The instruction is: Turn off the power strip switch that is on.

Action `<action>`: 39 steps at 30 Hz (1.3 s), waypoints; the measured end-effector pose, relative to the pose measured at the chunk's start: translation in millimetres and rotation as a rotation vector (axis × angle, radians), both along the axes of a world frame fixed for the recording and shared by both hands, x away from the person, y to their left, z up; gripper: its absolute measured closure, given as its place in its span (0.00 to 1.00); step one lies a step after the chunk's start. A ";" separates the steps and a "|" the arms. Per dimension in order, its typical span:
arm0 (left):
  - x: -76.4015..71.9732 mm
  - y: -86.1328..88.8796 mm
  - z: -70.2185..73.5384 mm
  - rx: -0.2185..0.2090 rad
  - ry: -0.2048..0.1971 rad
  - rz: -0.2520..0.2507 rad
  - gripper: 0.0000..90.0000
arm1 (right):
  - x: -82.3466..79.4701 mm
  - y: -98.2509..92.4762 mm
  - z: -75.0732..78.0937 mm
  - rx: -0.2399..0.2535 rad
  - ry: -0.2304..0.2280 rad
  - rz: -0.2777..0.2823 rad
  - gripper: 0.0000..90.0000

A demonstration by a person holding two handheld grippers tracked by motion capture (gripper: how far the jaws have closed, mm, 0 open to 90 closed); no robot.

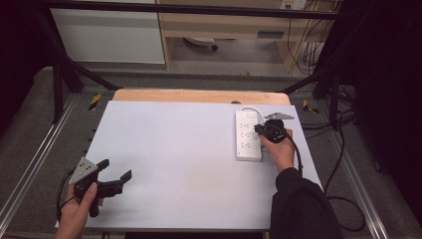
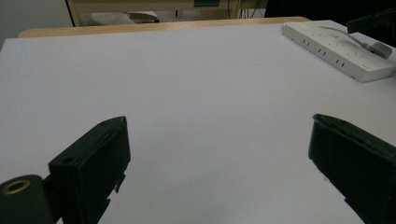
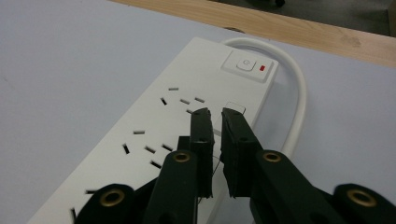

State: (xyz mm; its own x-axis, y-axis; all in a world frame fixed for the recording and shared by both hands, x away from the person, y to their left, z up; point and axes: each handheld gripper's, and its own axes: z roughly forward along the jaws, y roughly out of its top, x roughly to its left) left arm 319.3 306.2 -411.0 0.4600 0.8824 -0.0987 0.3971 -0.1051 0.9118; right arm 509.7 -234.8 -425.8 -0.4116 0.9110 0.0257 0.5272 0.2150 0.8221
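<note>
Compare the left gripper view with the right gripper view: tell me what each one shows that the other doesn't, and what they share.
Left gripper view: the left gripper, jaws wide apart over bare white table, nothing between them. Right gripper view: the right gripper, jaws nearly together with a narrow gap, just above the power strip, plus the strip's switch with its red mark and the looping white cable. Both: the white power strip and the table's wooden far edge.

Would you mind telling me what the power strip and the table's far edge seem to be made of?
Power strip: probably white moulded plastic, smooth and matte, with crisp slots and a pressed-in switch. Table's far edge: looks like light wood or wood-look laminate, with faint grain.
</note>
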 end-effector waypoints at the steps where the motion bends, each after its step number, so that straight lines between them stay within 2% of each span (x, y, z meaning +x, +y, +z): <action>1: 0.0 0.0 0.0 0.000 0.000 0.000 0.06 | -0.7 0.0 1.0 0.003 0.000 0.004 0.87; 3: 0.1 0.0 -0.1 0.002 0.001 -0.001 0.06 | -2.0 0.1 3.3 0.013 -0.003 0.009 0.82; 10: -0.1 -0.1 0.0 0.002 0.002 -0.001 0.06 | -5.0 -0.6 15.3 0.069 0.000 0.003 0.45; 14: 0.1 0.0 -0.1 -0.001 0.000 0.001 0.06 | -8.5 -0.3 22.6 0.080 -0.006 -0.004 0.28; 18: 0.0 0.5 0.1 0.002 -0.001 0.001 0.06 | -12.8 -2.6 30.7 0.110 -0.011 -0.018 0.14; 25: -0.2 0.7 0.2 -0.002 -0.001 0.003 0.06 | -24.4 -11.9 45.2 0.137 -0.035 -0.022 0.05; 39: -0.6 0.9 0.5 -0.005 -0.001 0.007 0.06 | -60.6 -30.3 72.6 0.170 -0.154 -0.009 0.04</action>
State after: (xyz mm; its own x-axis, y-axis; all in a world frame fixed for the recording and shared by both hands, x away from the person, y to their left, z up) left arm 318.7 307.1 -410.5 0.4539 0.8851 -0.1029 0.3968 -0.0974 0.9127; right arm 449.1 -265.1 -353.2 -0.4142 0.9027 0.1169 0.3941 0.0620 0.9170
